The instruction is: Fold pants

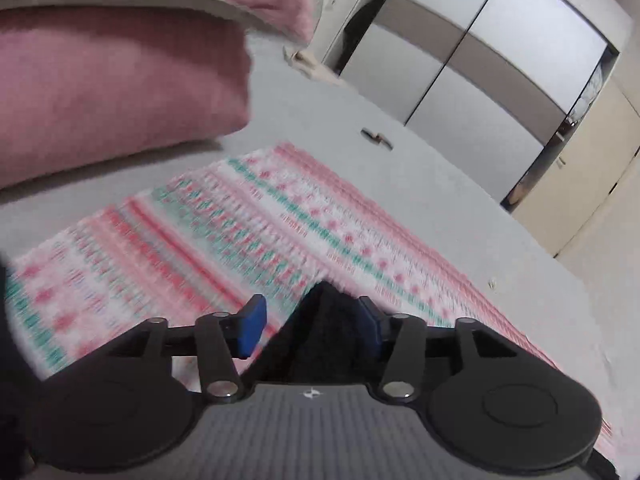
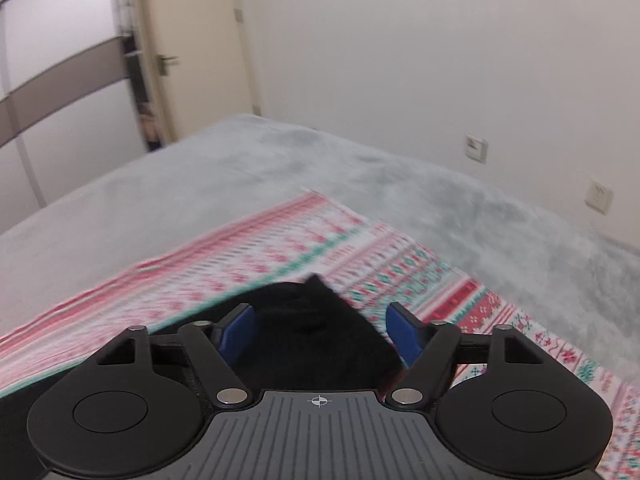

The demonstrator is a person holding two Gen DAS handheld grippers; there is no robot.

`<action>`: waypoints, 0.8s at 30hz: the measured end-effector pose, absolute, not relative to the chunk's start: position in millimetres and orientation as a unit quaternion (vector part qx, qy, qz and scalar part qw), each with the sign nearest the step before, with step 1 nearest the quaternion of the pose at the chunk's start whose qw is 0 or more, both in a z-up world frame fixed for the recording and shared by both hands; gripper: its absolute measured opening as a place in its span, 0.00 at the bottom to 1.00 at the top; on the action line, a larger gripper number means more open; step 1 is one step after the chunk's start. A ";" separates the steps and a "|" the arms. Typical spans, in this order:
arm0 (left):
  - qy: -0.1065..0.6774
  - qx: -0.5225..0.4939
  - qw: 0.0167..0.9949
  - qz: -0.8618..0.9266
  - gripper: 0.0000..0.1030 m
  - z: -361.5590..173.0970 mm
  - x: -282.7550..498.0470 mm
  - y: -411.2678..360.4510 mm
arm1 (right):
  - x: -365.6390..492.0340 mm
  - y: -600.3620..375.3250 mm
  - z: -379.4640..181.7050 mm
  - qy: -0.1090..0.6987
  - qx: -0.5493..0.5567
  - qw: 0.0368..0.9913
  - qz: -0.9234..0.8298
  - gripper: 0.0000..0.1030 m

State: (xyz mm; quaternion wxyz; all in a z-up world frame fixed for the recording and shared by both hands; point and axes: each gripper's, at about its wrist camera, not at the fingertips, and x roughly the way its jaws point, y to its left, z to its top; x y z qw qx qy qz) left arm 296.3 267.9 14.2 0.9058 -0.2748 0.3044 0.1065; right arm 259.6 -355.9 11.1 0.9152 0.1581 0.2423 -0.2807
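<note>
Both grippers, left (image 1: 310, 326) and right (image 2: 320, 334), stand wide, pads clear of the black pants (image 2: 310, 332) lying below on the patterned cloth (image 1: 240, 220). Fold count unclear; a fold seems just laid.

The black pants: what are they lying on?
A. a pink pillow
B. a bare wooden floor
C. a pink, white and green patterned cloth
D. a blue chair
C: the black pants lie on the pink, white and green patterned cloth, which is spread over the grey bed.
</note>
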 end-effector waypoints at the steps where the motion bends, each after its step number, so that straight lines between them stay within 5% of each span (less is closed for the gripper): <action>1: 0.314 -0.273 0.903 0.106 0.82 15.0 284.7 269.1 | 249.3 -348.0 18.1 0.244 0.154 0.918 -0.271 0.76; 7: 0.388 -0.240 0.882 0.116 0.94 -0.5 216.3 266.4 | 177.7 -330.6 43.4 0.278 0.224 0.904 -0.235 0.84; 13: 0.431 -0.273 0.854 0.105 0.93 -33.1 199.6 275.6 | 115.2 -337.7 17.1 0.325 0.255 0.870 -0.271 0.86; 19: 0.449 -0.293 0.841 0.076 0.73 -47.8 212.0 279.3 | 74.8 -378.0 -34.5 0.374 0.262 0.817 -0.352 0.85; 22: 0.434 -0.305 0.842 0.099 0.48 -48.6 212.8 284.0 | 65.4 -396.4 -43.2 0.364 0.321 0.807 -0.337 0.85; 24: 0.416 -0.342 0.835 0.111 0.45 -39.6 205.4 293.5 | 70.3 -399.2 -48.4 0.365 0.335 0.810 -0.316 0.83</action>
